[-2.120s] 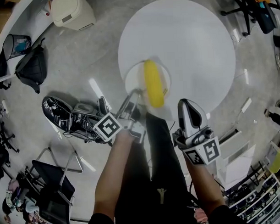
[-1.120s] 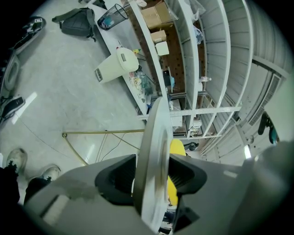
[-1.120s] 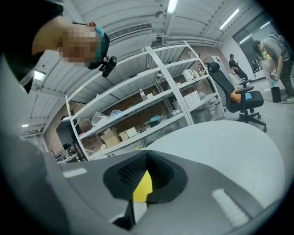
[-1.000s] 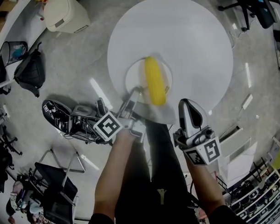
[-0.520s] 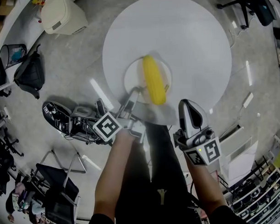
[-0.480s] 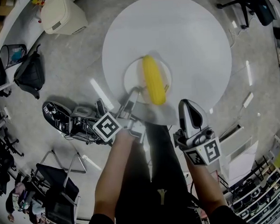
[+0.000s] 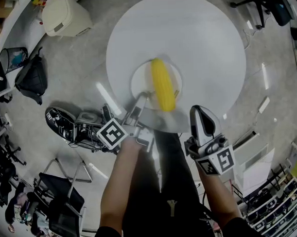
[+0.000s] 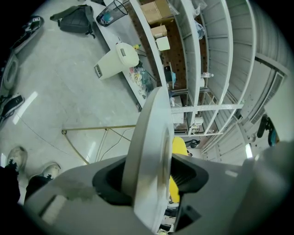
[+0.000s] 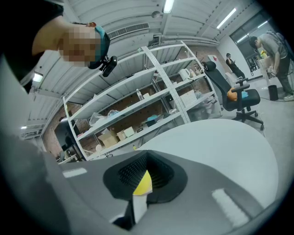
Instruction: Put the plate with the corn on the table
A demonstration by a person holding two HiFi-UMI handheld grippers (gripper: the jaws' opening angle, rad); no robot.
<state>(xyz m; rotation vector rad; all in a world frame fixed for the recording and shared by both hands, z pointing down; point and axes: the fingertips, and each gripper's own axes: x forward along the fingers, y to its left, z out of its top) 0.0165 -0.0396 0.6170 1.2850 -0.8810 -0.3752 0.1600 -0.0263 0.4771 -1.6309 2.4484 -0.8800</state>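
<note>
the plate [image 7: 139,81] with the corn [image 7: 161,86] sits on the table [image 7: 194,36]. our left hand-held gripper [image 7: 142,98] has just been spreading, loose around the plate's rim; our right hand-held gripper [image 7: 200,110] is pressed together, empty

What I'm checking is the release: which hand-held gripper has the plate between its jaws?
The left hand-held gripper: the plate is between its jaws, which have just been opening. The right hand-held gripper is off it.

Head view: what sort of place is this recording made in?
Probably a lab or workshop-like workspace: bare concrete floor, open metal shelving stocked with boxes, a wheeled office chair, and a round white table.
</note>
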